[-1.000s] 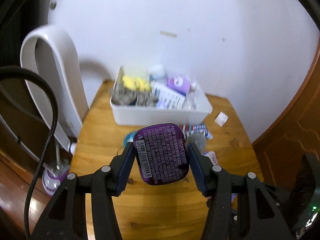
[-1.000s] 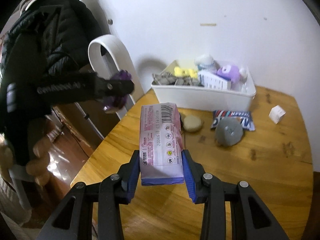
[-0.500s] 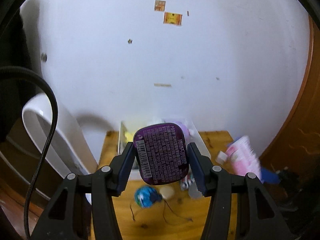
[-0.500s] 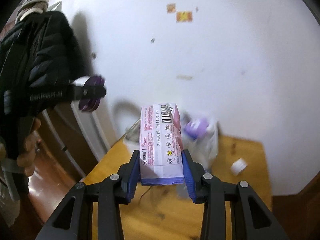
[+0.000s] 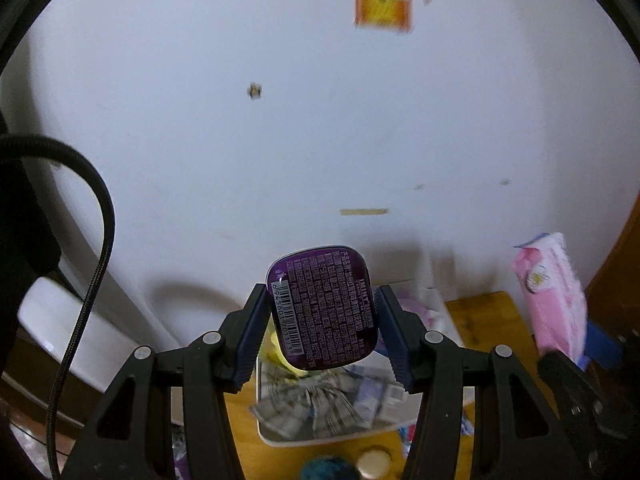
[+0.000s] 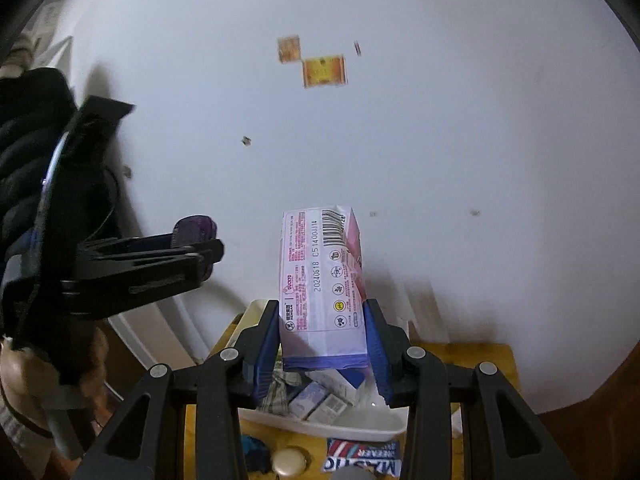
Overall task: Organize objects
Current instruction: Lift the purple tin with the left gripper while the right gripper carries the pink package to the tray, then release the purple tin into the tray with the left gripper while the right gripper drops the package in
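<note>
Left wrist view: looking forward along the fingers of the left gripper (image 5: 322, 334), tilted down, from above a white bin (image 5: 280, 436) on a wooden table (image 5: 484, 312), facing a white wall (image 5: 240, 140). Close on a purple tin (image 5: 322, 308). Right wrist view: same arrangement along the right gripper (image 6: 322, 344), close on a pink pack (image 6: 320, 292), facing the same wall (image 6: 460, 140). Shared by both: bin (image 6: 352, 428), table (image 6: 480, 354), orange stickers (image 5: 382, 8) (image 6: 324, 70) on the wall. Also cross-seen: left gripper (image 6: 192, 252) at the left edge of the right view, pink pack (image 5: 554, 304) at the right edge of the left view.
</note>
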The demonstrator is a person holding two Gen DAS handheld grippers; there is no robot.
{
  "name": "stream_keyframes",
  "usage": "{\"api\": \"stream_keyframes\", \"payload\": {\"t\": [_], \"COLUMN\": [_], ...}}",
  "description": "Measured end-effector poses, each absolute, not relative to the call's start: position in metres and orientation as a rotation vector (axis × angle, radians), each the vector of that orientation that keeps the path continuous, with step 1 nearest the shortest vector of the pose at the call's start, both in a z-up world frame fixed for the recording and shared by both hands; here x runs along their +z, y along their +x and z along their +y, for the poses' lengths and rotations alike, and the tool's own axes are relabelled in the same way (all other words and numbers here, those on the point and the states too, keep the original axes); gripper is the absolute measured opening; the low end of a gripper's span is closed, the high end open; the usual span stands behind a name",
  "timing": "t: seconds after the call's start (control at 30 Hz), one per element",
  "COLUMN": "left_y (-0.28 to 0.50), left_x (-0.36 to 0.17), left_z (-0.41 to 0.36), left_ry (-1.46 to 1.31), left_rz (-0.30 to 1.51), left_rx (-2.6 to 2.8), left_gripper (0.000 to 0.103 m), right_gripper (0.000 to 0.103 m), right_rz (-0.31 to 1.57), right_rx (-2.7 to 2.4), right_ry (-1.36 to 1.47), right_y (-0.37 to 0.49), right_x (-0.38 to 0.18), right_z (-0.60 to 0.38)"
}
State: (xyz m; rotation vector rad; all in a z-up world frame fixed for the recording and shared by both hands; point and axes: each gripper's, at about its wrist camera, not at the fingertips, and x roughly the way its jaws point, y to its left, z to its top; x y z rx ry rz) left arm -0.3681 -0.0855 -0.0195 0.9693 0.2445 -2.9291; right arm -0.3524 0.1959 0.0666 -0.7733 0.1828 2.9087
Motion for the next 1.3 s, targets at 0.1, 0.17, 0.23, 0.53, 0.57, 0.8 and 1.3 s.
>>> {"api": "stream_keyframes", "payload": {"t": [0.1, 0.17, 0.23, 0.53, 0.57, 0.8, 1.3], "left_y": [-0.41, -0.429, -0.449, -0.485, -0.486, -0.479, -0.403], "left_x": [-0.052, -0.075, -0.104, -0.181, -0.186, -0.182, -0.13], "left_z": [-0.089, -0.091, -0.091, -0.07, -0.067, -0.058, -0.045], "left_ry": [1.103, 1.202, 1.316, 1.599, 1.62, 1.617, 1.493], "left_rz": [0.28, 0.303, 0.322, 0.274, 0.272, 0.258, 0.254], "left_rx": [-2.867, -2.826, -2.78, -2.651, -2.639, -2.656, -2.794], "left_gripper": [0.057, 0.057, 0.057, 0.059, 0.058, 0.08, 0.08], "right_gripper": [0.041, 0.041, 0.041, 0.047, 0.056, 0.072, 0.072], "right_rz": [0.236, 0.29, 0.331, 0.384, 0.383, 0.36, 0.448], "right_rx": [2.859, 2.821, 2.789, 2.693, 2.685, 2.718, 2.788], "right_ry": [-0.834, -0.9, -0.978, -1.265, -1.296, -1.257, -1.1], "right_y": [-0.381, -0.399, -0.416, -0.453, -0.455, -0.44, -0.372], "right_x": [0.049, 0.033, 0.014, -0.068, -0.075, -0.08, -0.03], "right_z": [0.205, 0.212, 0.217, 0.222, 0.22, 0.211, 0.184]}}
